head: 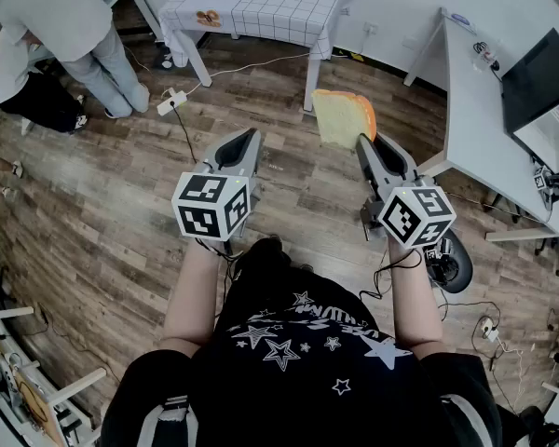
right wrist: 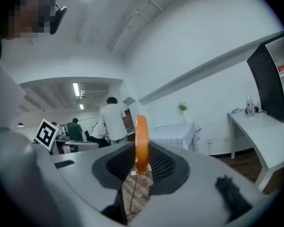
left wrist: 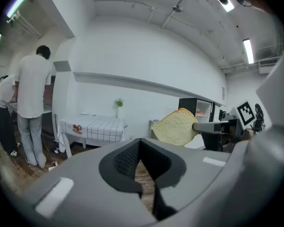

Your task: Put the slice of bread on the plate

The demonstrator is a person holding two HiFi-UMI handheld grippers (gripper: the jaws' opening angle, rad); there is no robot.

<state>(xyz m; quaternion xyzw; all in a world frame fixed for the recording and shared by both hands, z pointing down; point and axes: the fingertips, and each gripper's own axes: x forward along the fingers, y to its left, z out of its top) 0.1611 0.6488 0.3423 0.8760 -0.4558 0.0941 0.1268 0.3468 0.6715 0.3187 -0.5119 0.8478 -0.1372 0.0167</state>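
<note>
The right tool [head: 363,141] is clamped on the slice of bread [head: 341,117], held on edge in the air at one o'clock, above the floor [head: 121,203]. The left tool [head: 251,134] is closed and empty. The bread is probably light, soft and easily crushed, so a gentle grip near the crust suits it.

The slice of bread [head: 343,117] is standing on edge between the jaws of the right claw [head: 365,143], hanging over the floor [head: 93,212]. The left claw [head: 248,138] is hovering to its left, level with it and well apart. Ahead of both, a cloth-covered desk [head: 261,3] is standing by the far wall. A second desk [head: 475,110] is running along the right, carrying a monitor [head: 538,77]. At far left a person [head: 70,35] is standing, with a power strip [head: 170,101] lying on the floor between that person and the cloth-covered desk.
</note>
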